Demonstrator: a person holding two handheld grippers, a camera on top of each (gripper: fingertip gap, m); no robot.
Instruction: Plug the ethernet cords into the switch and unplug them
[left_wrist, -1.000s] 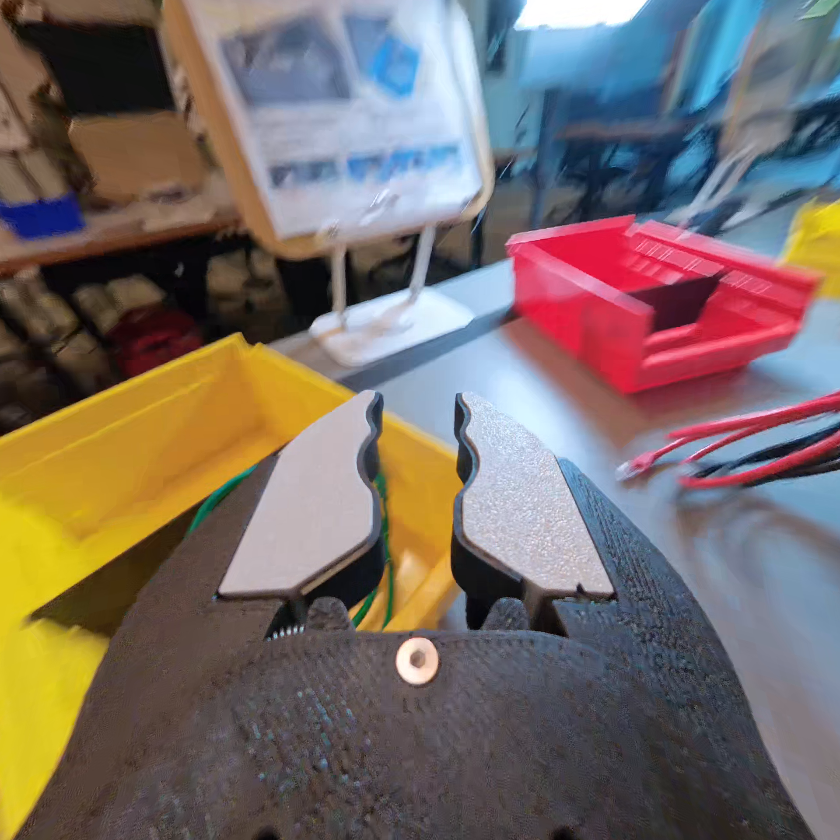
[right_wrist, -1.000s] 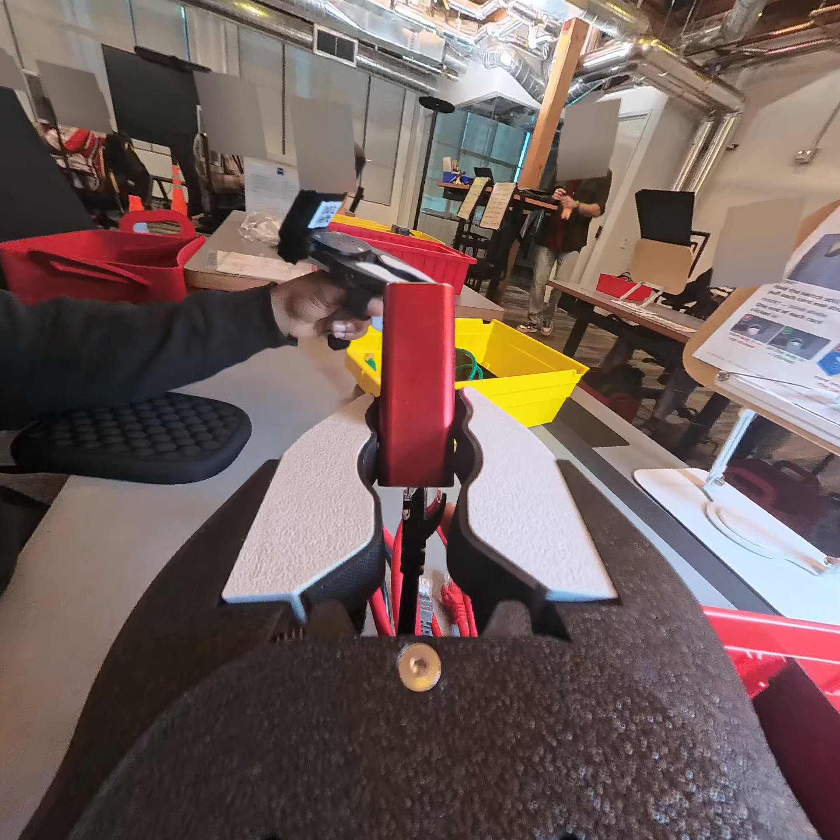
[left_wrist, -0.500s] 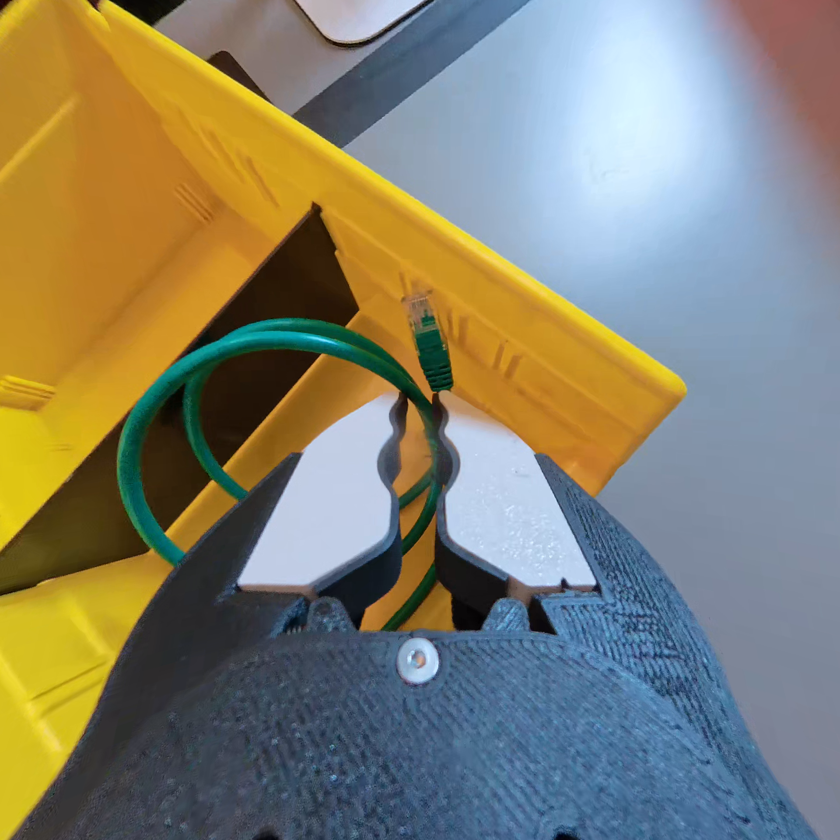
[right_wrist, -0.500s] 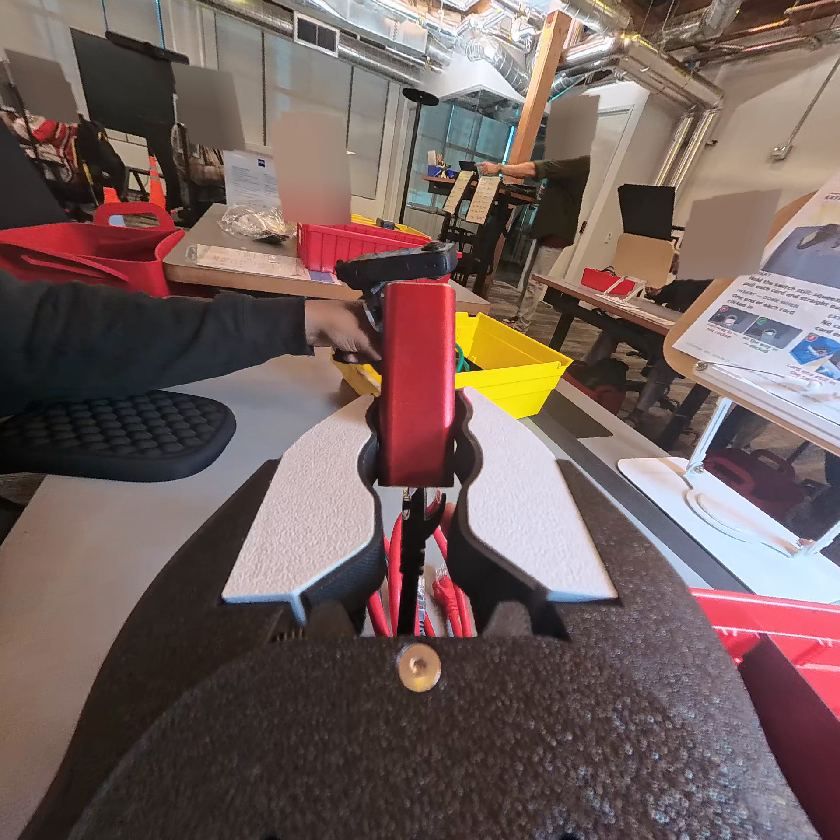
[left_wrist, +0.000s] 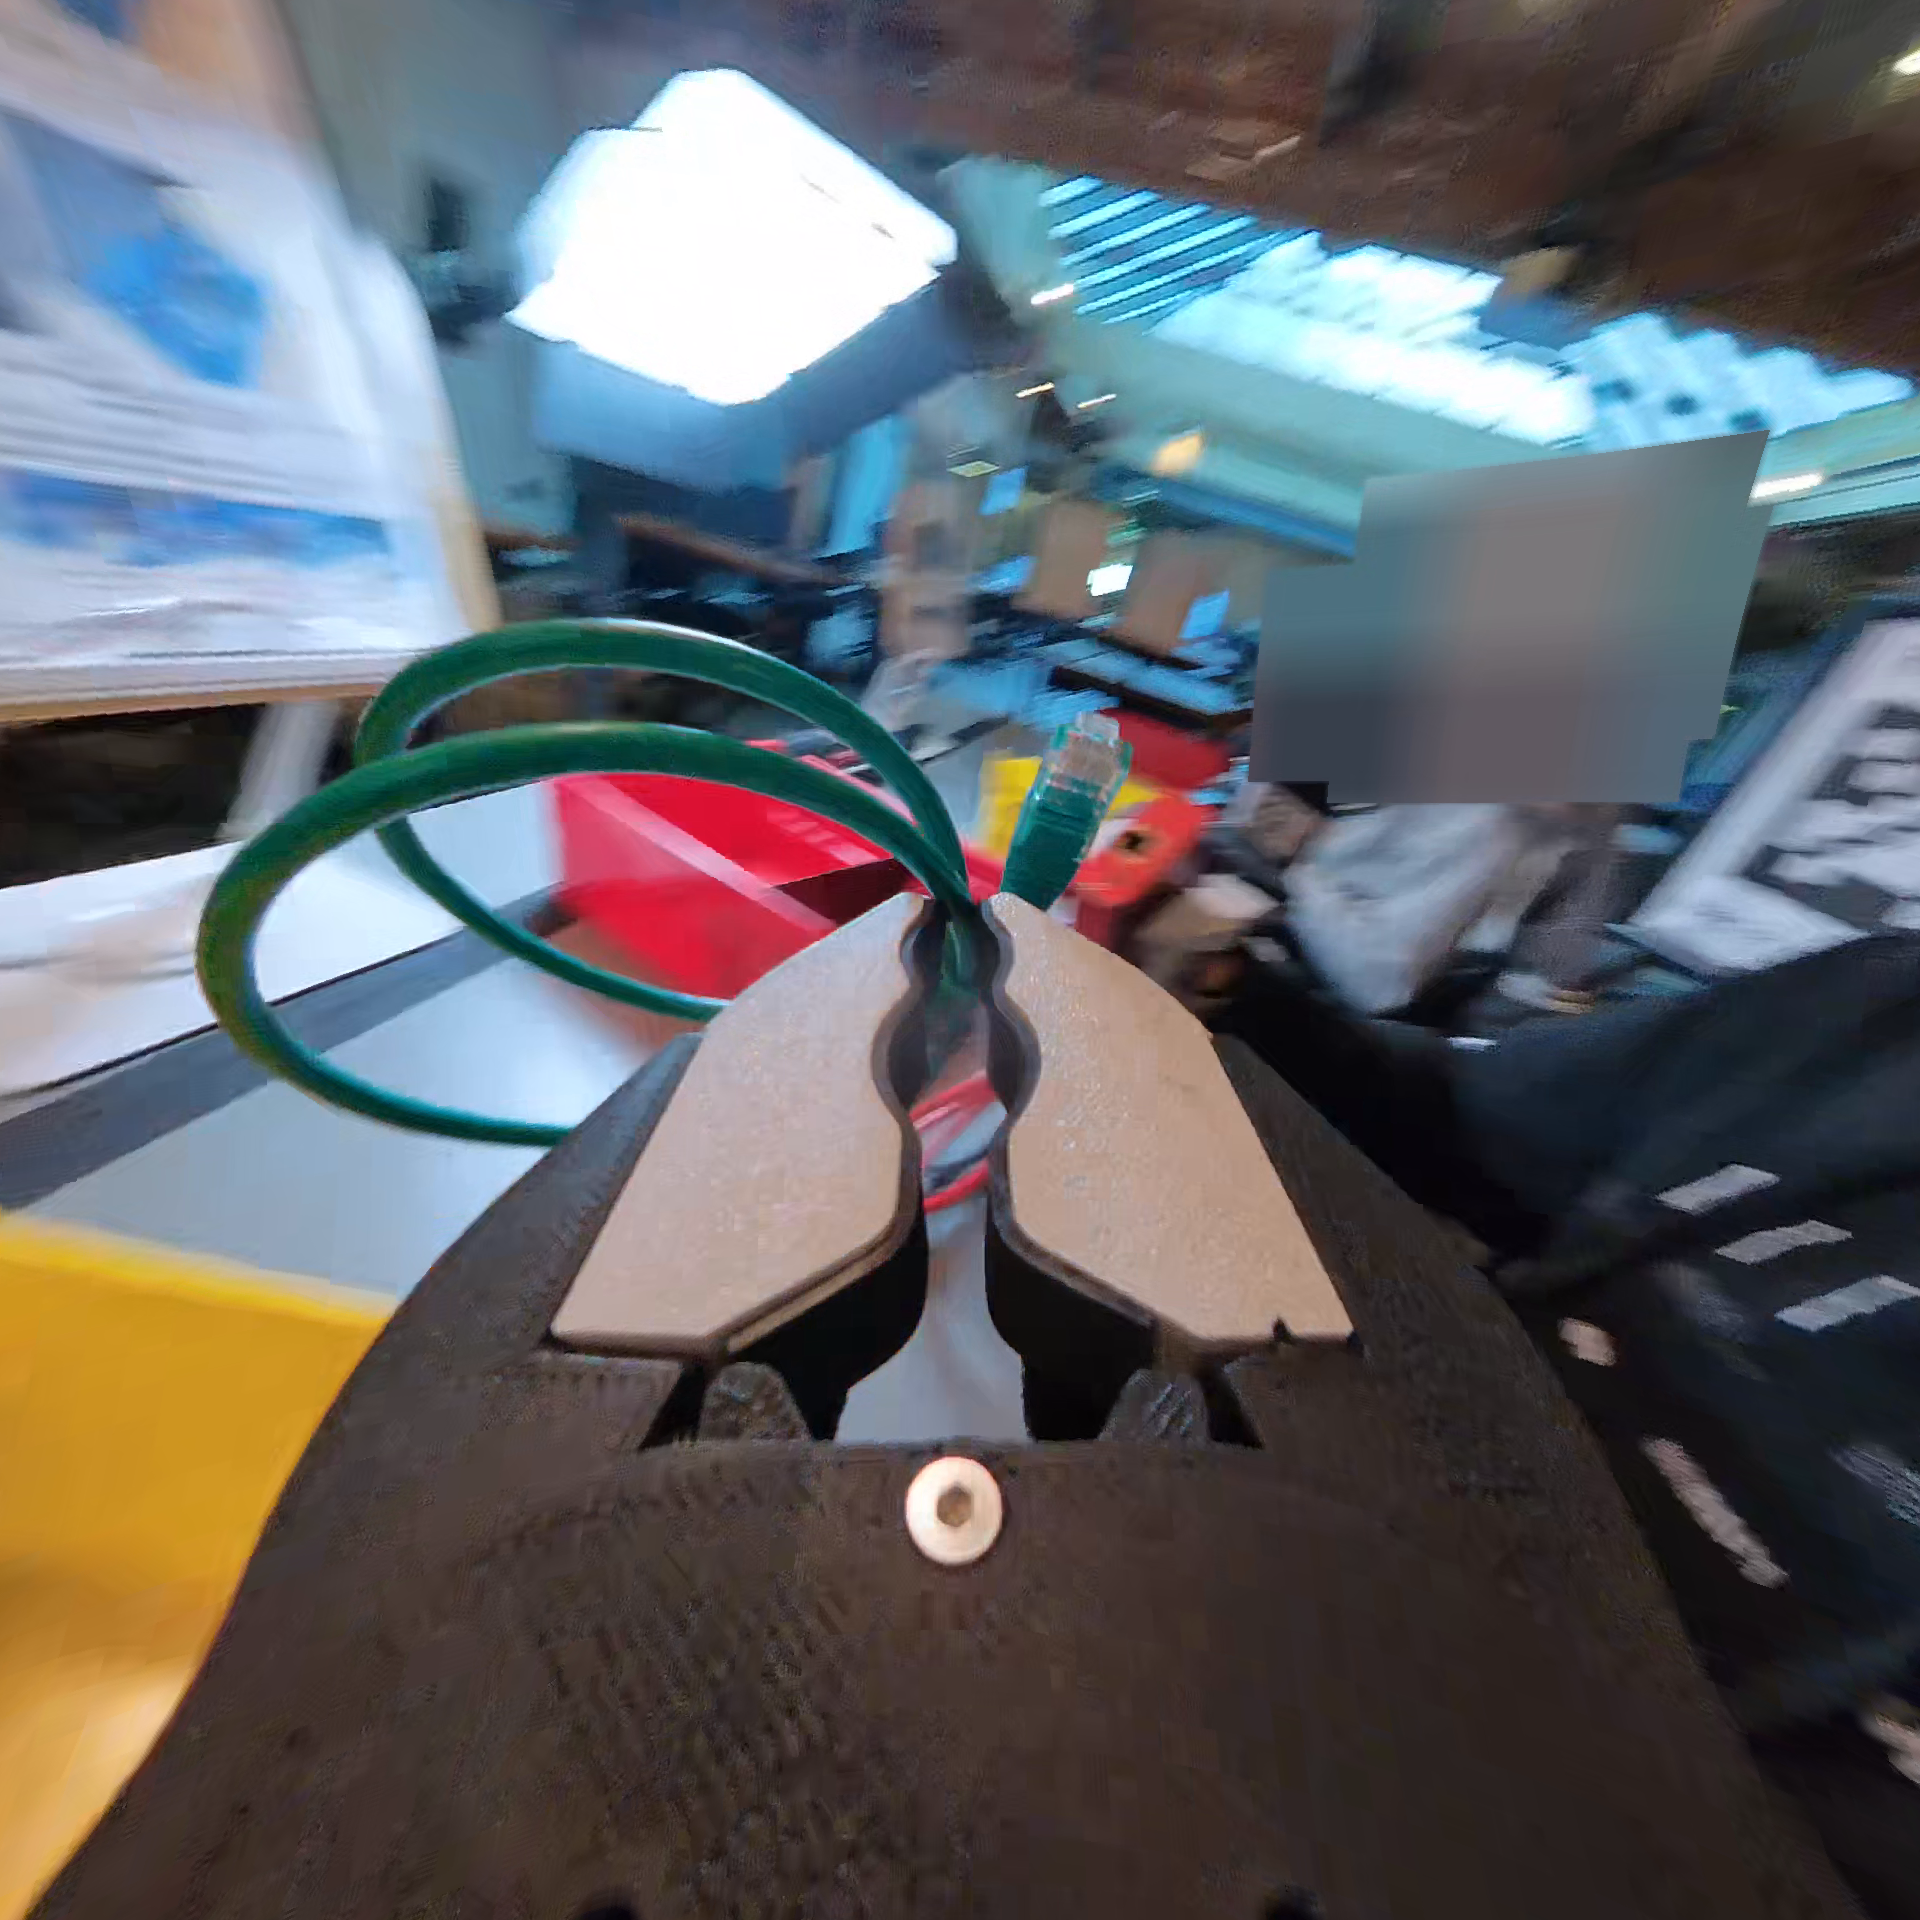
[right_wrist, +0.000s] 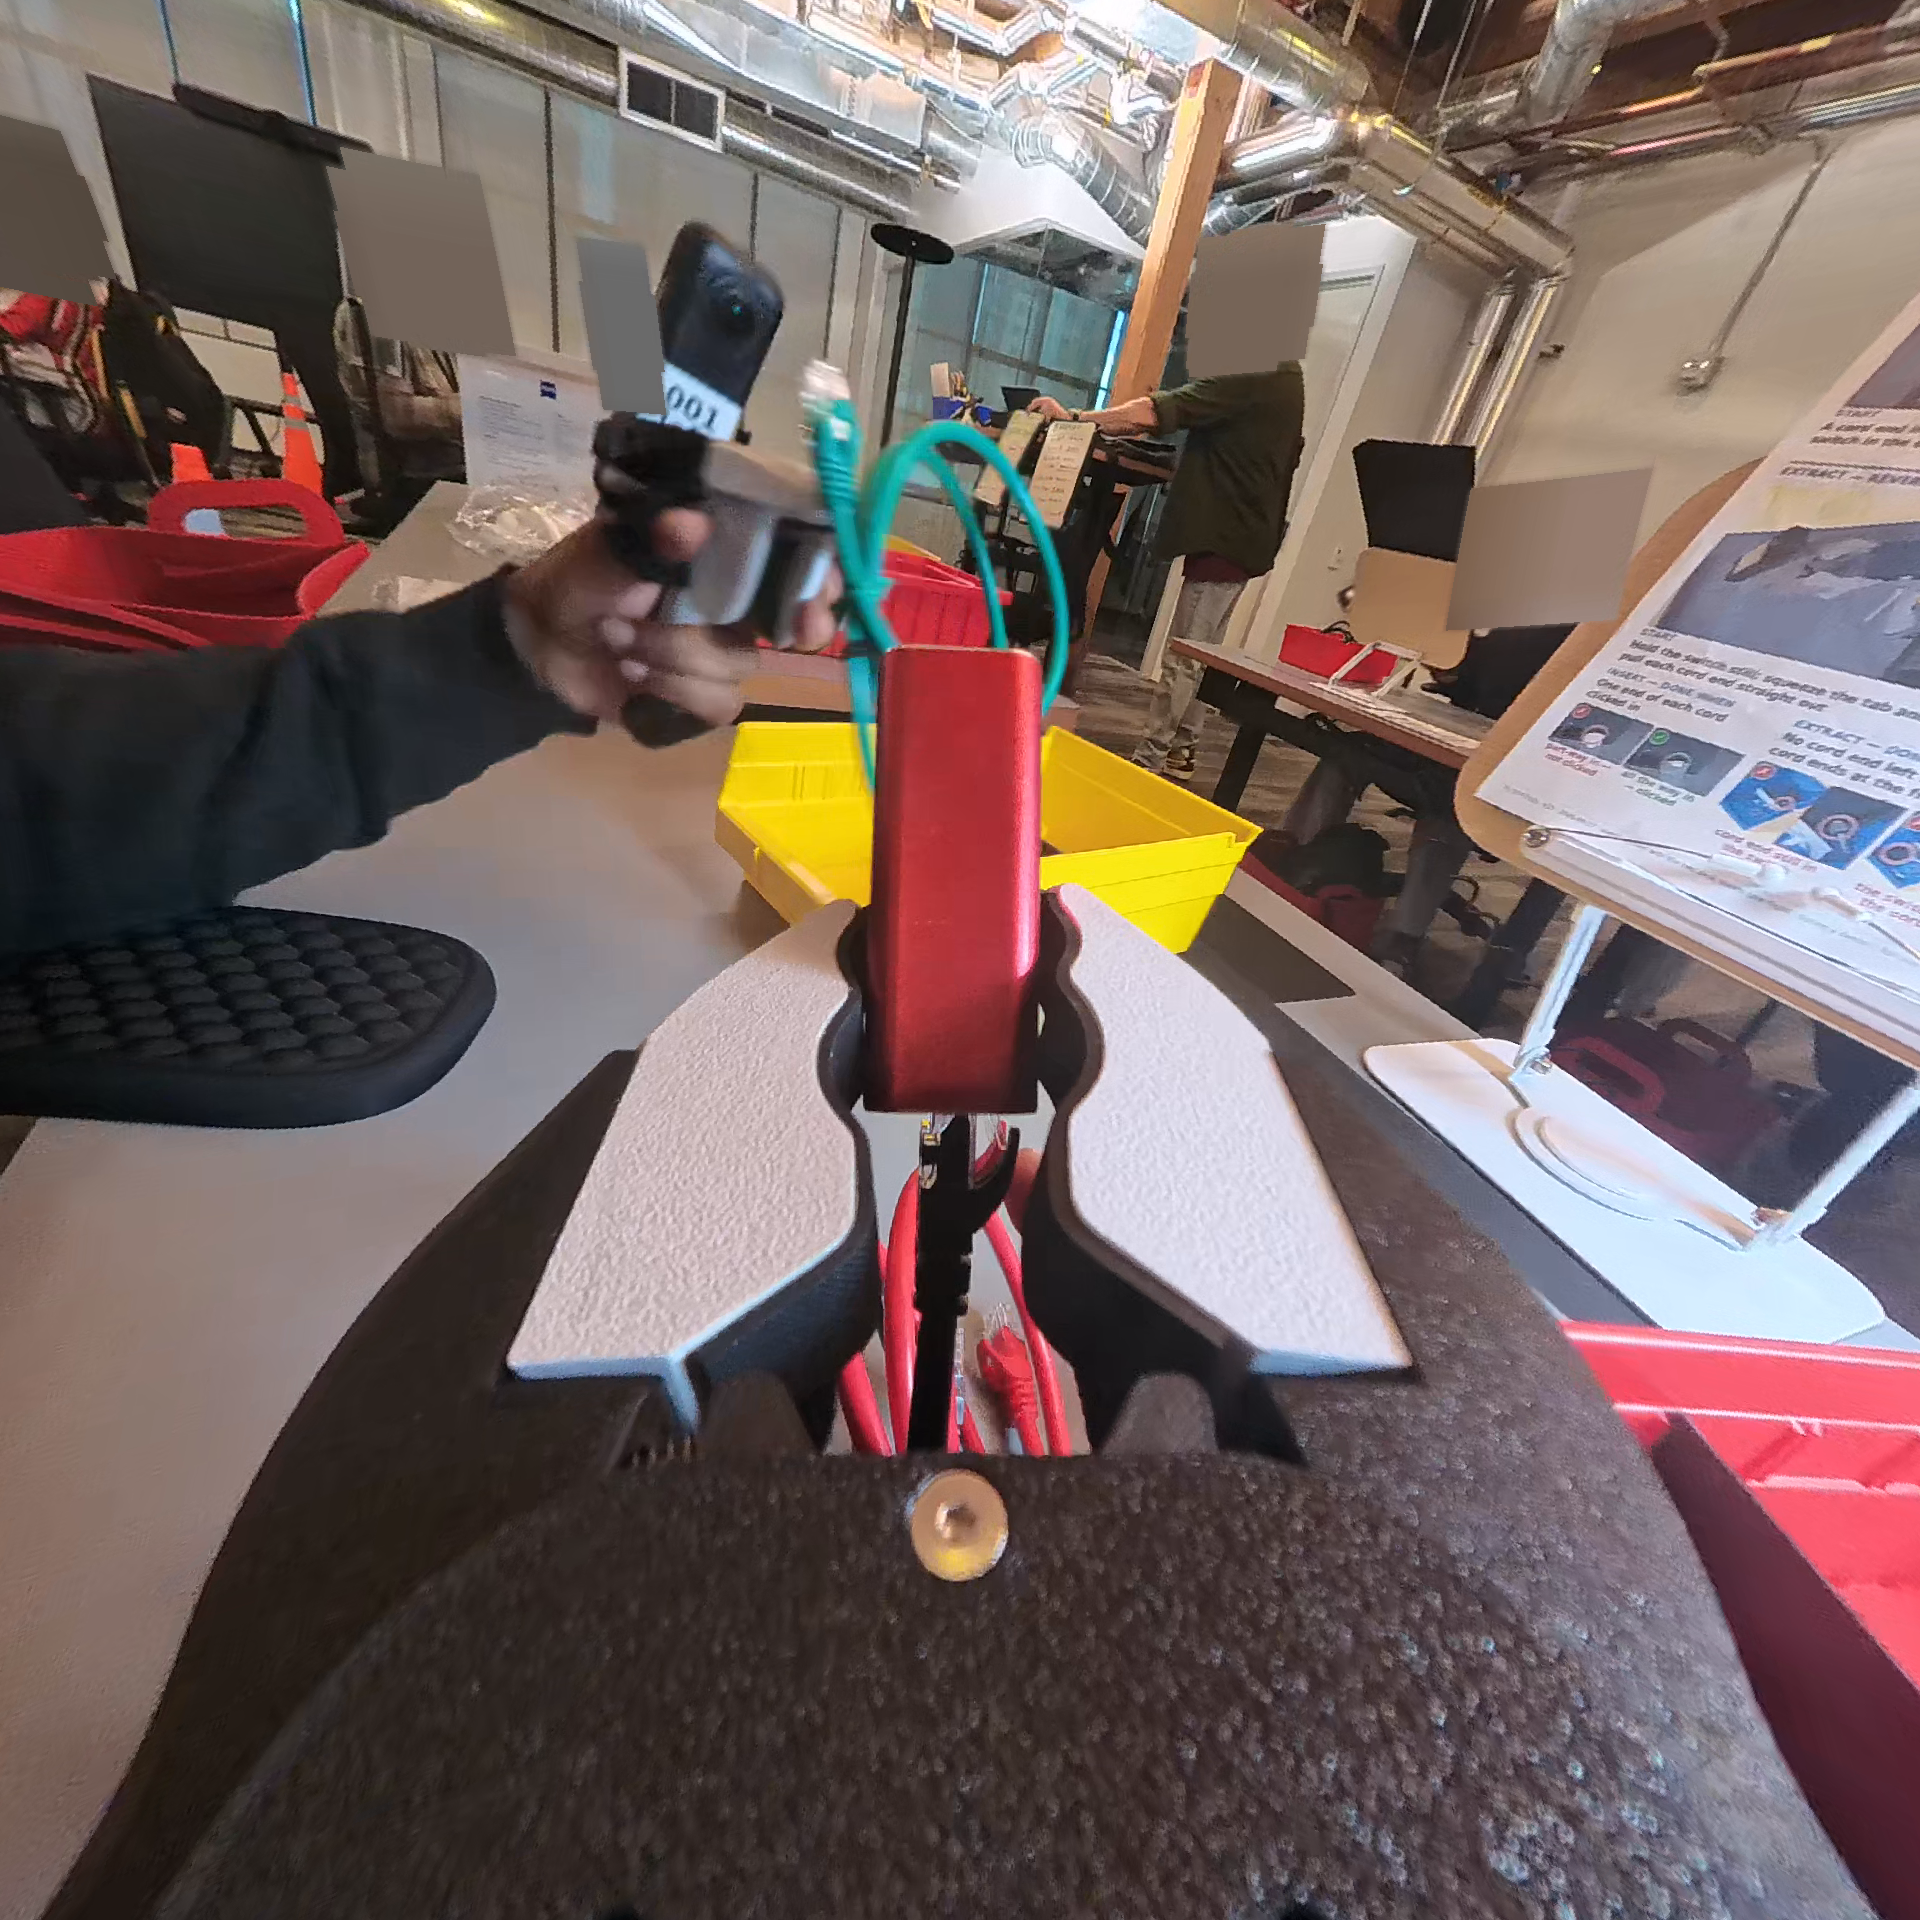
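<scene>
Left wrist view: the left tool (left_wrist: 961, 914) is clenched on a green cord (left_wrist: 436, 769) just behind its plug (left_wrist: 1075, 800), which stands up beyond the fingertips with its clear end uppermost, while the rest of the cord hangs out to the left in two loops above the tabletop (left_wrist: 312, 1174). A yellow bin (left_wrist: 135, 1455) is seen at the lower left and a red bin (left_wrist: 707, 883) lies farther off. In the right wrist view the right tool (right_wrist: 951, 997) is clamped on the red switch (right_wrist: 951, 873), which is held upright between the fingers; red cords (right_wrist: 1013, 1361) and a black one are seen beneath it, though whether they are seated in ports cannot be told. Farther off in that view the left tool (right_wrist: 800, 551) is carried in a hand (right_wrist: 623, 634) with the green cord (right_wrist: 935, 540) lifted clear of the yellow bin (right_wrist: 1132, 842). The green plug is judged not yet inserted, and the ports are hidden on the underside of the switch. Several failures can be foreseen: because the cord is pinched below the plug rather than on it, the plug may tilt or slide when pushed, so that the port is missed or the latch is left unclicked; the loose loops may snag on the bin rim or the switch; and the switch may be twisted in its grip if the push is off axis.
</scene>
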